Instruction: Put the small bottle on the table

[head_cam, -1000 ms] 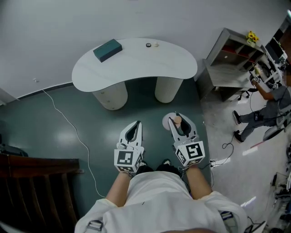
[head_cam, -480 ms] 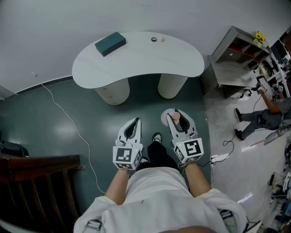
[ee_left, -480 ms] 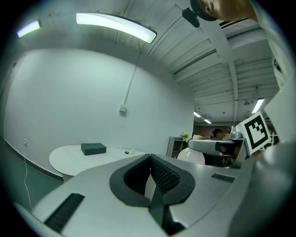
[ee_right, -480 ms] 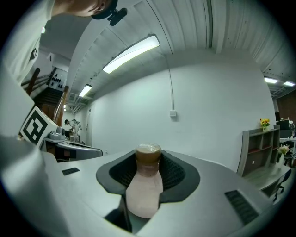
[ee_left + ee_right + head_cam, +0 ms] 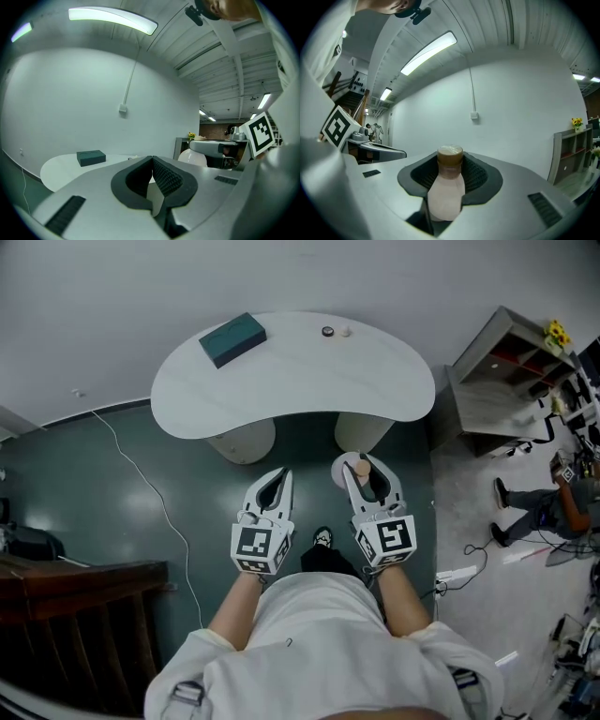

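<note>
Right tool (image 5: 364,474) clenched on small bottle (image 5: 446,191), kept upright for set-down, just short of the surface (image 5: 281,381); left tool (image 5: 280,481) closed empty, idle alongside.

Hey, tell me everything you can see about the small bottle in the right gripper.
The small bottle has a pale pinkish-white rounded body narrowing to a brown neck under a pale flat cap; it looks like plastic. It stands upright between the jaws of the right gripper, whose dark ribbed pads press its sides. It is carried above the dark green floor, short of the white table, touching nothing else.
</note>
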The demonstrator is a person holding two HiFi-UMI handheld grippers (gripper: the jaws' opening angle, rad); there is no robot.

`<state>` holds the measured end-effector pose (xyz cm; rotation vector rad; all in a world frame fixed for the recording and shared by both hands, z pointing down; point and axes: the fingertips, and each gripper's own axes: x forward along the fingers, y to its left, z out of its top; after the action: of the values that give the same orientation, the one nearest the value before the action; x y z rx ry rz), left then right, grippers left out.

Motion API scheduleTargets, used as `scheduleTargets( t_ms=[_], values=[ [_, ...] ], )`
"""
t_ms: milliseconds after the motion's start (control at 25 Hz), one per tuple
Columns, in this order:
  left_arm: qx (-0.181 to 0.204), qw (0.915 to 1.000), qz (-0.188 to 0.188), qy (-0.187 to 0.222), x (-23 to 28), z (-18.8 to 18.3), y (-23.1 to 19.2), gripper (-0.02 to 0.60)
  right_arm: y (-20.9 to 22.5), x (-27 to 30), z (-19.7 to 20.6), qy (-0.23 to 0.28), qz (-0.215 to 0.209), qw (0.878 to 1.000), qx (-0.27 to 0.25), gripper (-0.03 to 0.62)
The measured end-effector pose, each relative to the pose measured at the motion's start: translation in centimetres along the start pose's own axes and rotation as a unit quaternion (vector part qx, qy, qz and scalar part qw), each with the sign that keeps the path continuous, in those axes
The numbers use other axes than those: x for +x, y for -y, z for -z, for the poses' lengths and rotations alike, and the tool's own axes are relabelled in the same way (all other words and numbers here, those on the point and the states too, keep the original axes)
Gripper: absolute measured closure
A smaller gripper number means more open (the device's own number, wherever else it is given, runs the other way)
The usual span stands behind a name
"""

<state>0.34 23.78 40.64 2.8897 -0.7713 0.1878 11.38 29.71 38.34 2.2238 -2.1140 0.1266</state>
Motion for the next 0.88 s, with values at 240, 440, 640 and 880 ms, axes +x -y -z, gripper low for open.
scheduleTargets(
  t_ms=[240,440,640,880],
  values=[
    [-0.002,1.0000,-0.004,-0.007,5.8,-1.1,-0.2,0.563,4.5,3.5,-0.8,0.004,-0.007,1.000,-0.001,0.459],
    [-0.003,0.9997,-0.021,-0.010,9.1,-1.0,-0.7,0.563,8.0,5.8,-0.4,-0.001,-0.012,1.000,-0.009,0.459],
    [-0.002,0.9988,-0.042,-0.024,10.9,-0.7,-2.6,0.563,9.4,8.4,-0.2,-0.006,-0.026,1.000,-0.005,0.459],
    [-0.008,0.9982,-0.055,-0.021,13.2,-0.9,-5.5,0.563,8.9,12.3,0.3,-0.013,-0.049,0.999,-0.004,0.459]
  ],
)
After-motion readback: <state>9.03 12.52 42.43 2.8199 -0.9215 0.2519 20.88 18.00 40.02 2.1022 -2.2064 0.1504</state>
